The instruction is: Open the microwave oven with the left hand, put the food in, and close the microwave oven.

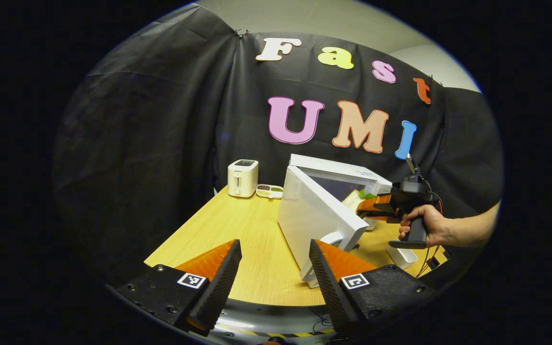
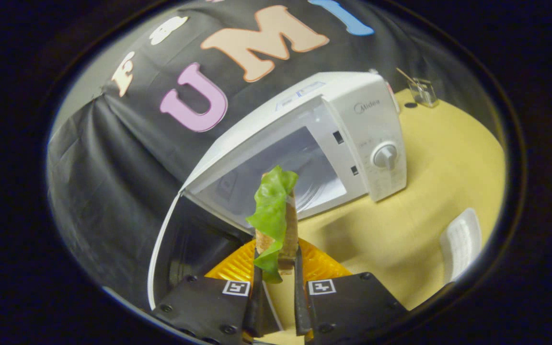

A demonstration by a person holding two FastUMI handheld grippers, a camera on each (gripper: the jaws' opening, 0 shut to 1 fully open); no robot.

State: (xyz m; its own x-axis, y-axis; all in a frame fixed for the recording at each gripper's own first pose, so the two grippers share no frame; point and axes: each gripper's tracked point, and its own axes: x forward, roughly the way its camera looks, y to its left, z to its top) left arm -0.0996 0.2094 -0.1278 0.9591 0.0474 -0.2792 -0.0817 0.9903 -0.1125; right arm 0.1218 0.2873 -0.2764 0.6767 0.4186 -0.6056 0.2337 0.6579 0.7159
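Left gripper [image 1: 275, 268]: fingers spread wide, holding nothing, near the table's edge.
Right gripper [image 2: 277, 282]: closed on the sandwich [image 2: 276, 215], just before the cavity.
Microwave oven [image 2: 352, 124]: on the table [image 1: 237, 239], door [image 1: 314, 215] swung open.

Brand "Midea" on microwave [image 2: 367, 134] control panel

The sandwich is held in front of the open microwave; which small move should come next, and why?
Probably ease the right hand-held gripper forward into the cavity. It is shut on the sandwich, the microwave door stands open, and the food is not yet inside. The left hand-held gripper is open, holding nothing.
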